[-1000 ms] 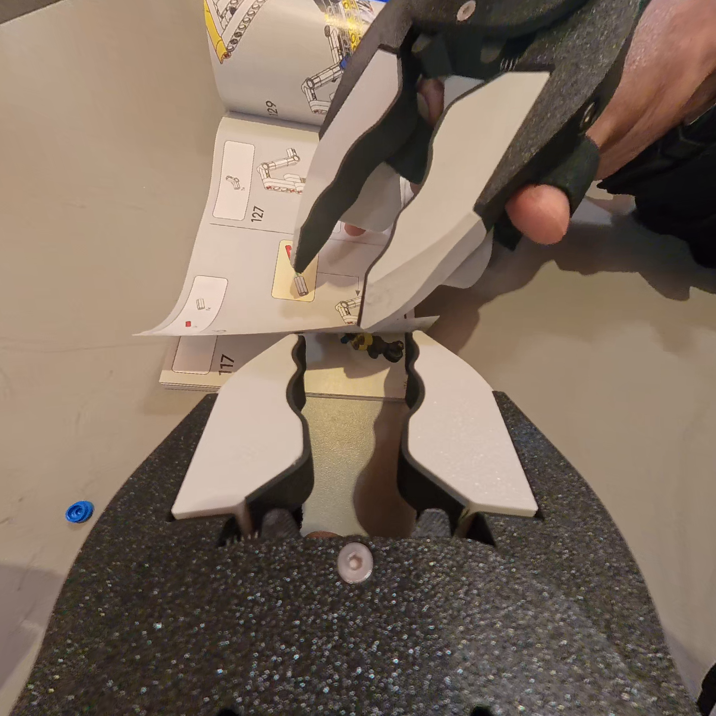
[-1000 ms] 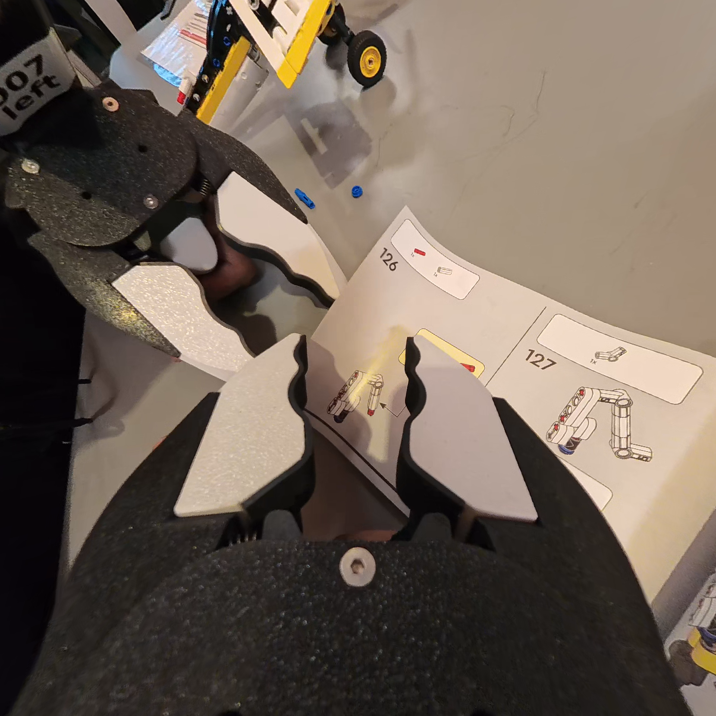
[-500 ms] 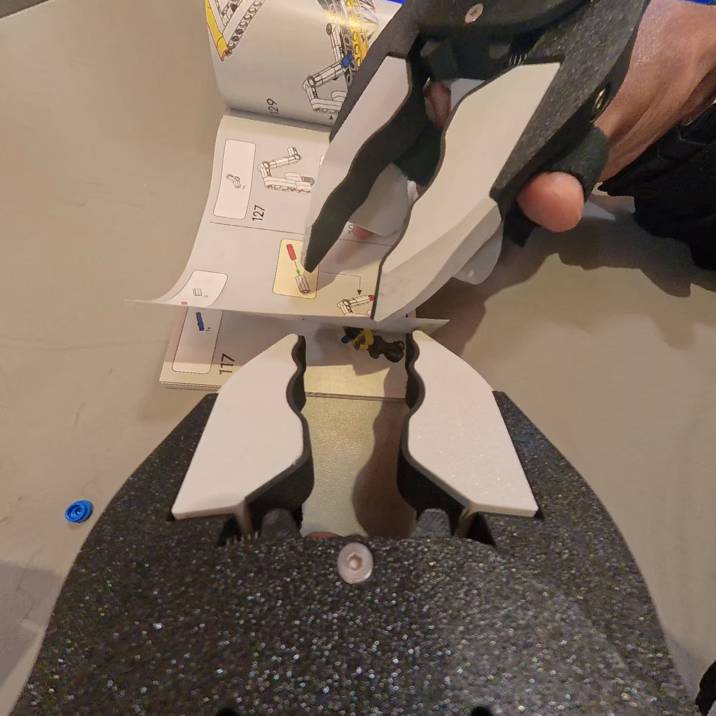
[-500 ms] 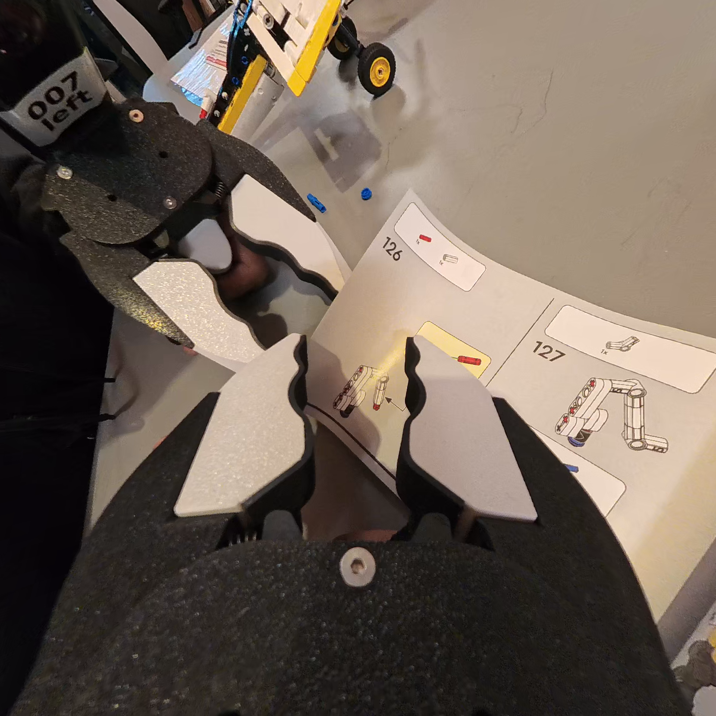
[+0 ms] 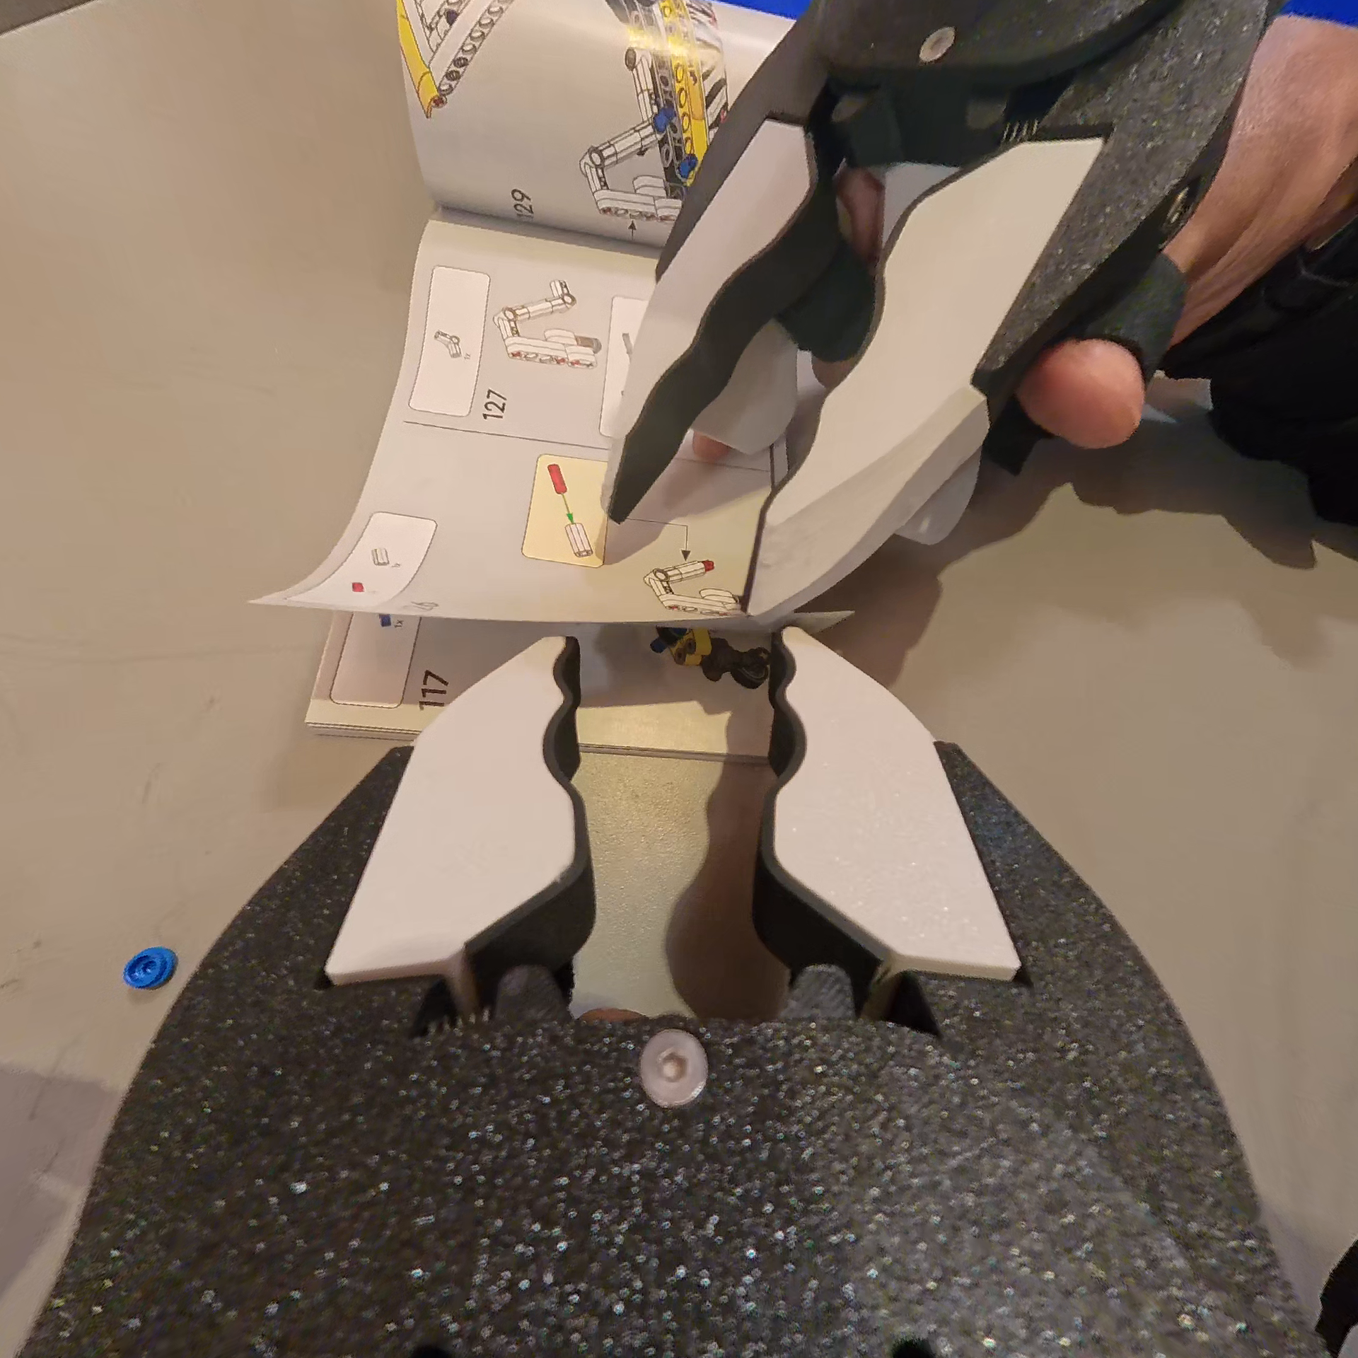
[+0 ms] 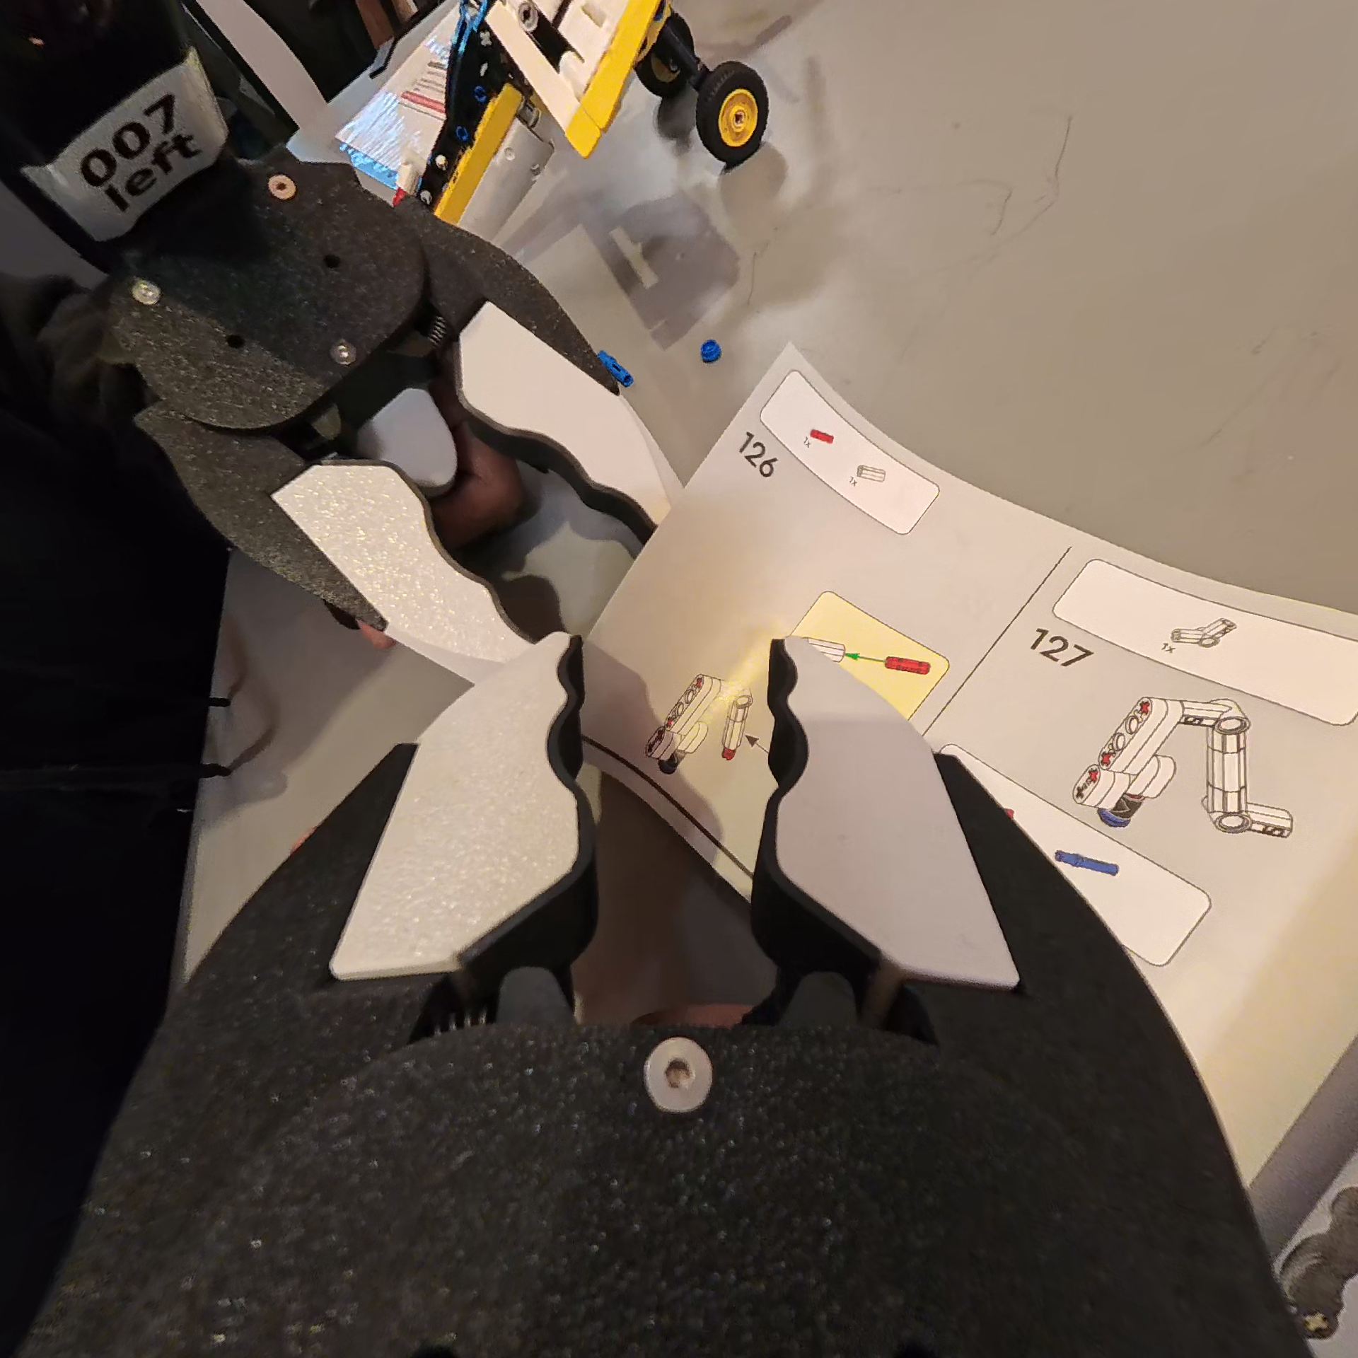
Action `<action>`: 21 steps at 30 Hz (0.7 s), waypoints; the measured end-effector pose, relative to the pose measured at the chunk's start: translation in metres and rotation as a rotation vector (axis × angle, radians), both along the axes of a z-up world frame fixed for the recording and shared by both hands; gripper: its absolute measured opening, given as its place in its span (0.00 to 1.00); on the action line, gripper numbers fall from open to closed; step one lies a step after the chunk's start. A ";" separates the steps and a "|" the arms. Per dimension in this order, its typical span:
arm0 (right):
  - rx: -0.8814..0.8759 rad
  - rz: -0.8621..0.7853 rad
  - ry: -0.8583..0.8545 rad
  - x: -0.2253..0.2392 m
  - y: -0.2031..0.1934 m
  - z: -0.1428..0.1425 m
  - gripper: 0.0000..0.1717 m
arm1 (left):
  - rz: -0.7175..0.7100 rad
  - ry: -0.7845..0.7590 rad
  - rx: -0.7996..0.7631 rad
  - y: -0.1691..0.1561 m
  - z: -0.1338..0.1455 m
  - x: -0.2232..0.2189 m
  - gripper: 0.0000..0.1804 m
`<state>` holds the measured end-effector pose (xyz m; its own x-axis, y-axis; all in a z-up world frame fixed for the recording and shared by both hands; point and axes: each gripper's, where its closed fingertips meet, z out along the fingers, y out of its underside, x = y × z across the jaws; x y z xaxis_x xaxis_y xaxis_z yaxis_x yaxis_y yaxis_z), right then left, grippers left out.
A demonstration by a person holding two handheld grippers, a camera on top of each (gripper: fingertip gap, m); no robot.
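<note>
Two grippers, both gaping wide, nothing pinched | right gripper (image 6: 672,647) is straddling the curled white paper booklet page (image 5: 478,507), one fingertip (image 5: 624,500) touching on top | left gripper (image 5: 672,647) is hovering empty just near that page's near edge

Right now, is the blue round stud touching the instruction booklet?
Apart. The left wrist view shows the blue round stud lying alone on the table, with bare tabletop between it and the instruction booklet.
</note>
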<state>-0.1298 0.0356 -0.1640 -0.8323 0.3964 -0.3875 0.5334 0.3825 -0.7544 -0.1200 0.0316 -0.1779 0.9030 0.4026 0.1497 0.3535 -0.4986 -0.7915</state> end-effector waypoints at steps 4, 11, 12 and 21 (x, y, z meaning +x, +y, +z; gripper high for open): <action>0.000 -0.013 -0.002 -0.001 0.003 0.000 0.28 | 0.004 -0.007 0.009 -0.001 0.001 -0.001 0.28; -0.014 -0.019 0.005 0.000 0.009 0.004 0.28 | 0.036 -0.072 0.066 -0.004 0.006 -0.006 0.27; -0.018 -0.016 0.008 0.001 0.009 0.005 0.28 | 0.039 -0.084 0.075 -0.004 0.006 -0.007 0.27; -0.031 0.027 0.081 0.004 0.007 0.012 0.28 | 0.048 -0.152 0.169 -0.008 0.017 -0.015 0.28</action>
